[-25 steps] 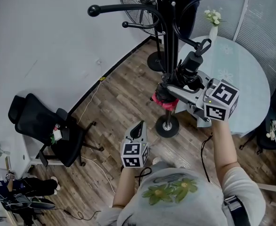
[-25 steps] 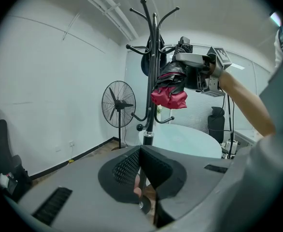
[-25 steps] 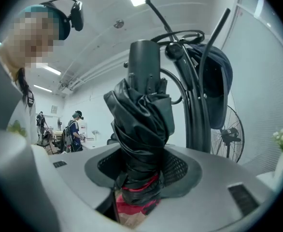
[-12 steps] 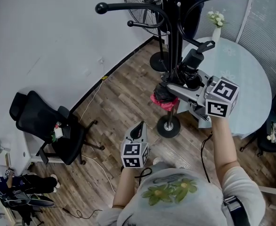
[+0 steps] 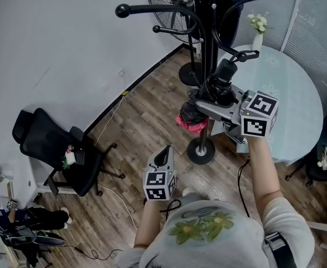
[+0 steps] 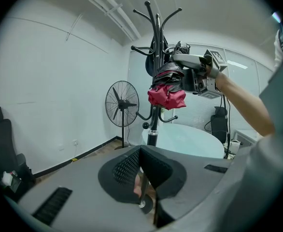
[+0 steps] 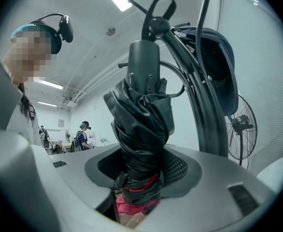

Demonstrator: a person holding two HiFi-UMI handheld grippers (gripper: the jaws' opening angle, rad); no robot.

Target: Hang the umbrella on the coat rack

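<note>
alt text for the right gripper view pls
The right gripper is shut on a folded black umbrella with red lining, whose handle and wrist loop point up in the picture, close beside the coat rack's curved black arms. A dark blue item hangs on the rack, and a standing fan shows at the right.

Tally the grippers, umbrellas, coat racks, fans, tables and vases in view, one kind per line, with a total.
grippers: 2, left gripper and right gripper
umbrella: 1
coat rack: 1
fan: 1
table: 1
vase: 1
total: 7
</note>
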